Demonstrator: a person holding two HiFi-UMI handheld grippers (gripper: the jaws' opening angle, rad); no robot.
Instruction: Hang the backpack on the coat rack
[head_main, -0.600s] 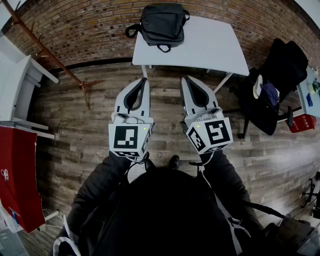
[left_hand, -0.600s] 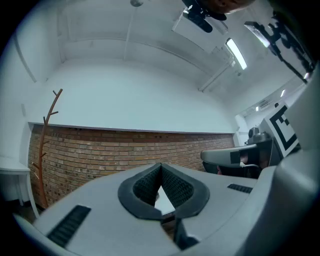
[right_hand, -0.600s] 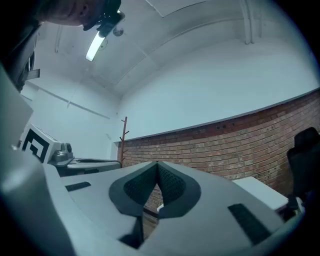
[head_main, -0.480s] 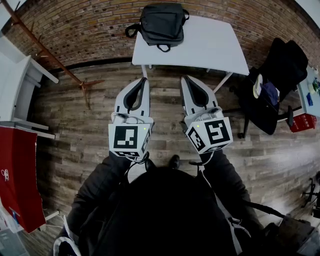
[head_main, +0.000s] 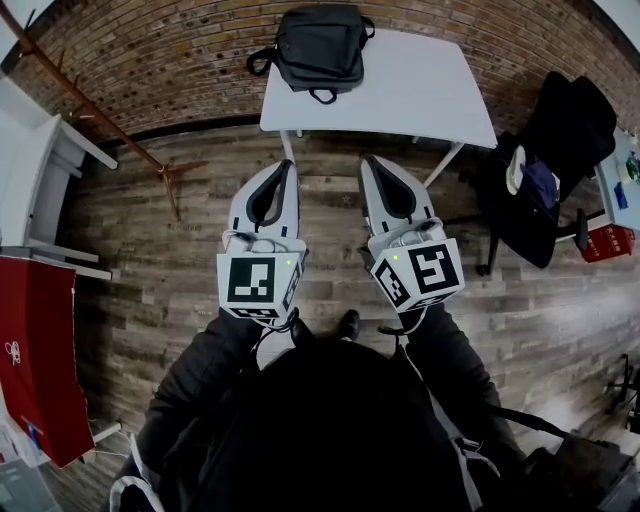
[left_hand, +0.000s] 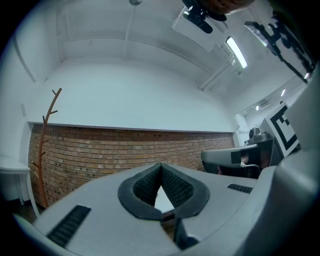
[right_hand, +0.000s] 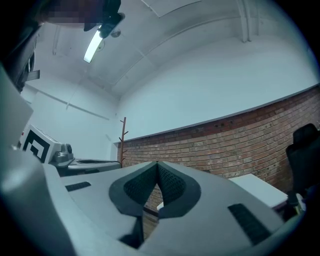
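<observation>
Head view: your left tool (head_main: 284, 165) and right tool (head_main: 372, 162) are both clenched, nothing in either, side by side over the wood floor (head_main: 140, 260). The black backpack (head_main: 320, 45) lies on the white desk (head_main: 430, 95) ahead, well apart from both tools. The coat rack (head_main: 170, 170) stands off left by the brick wall (head_main: 180, 50).

Left gripper view: jaws together, empty; coat rack (left_hand: 42, 150) at left against the brick.

Right gripper view: jaws together, empty; desk corner (right_hand: 255, 187) at right.

Progress looks like zero. You have yet to reach the backpack, grab it, carry it across and hook it on.
</observation>
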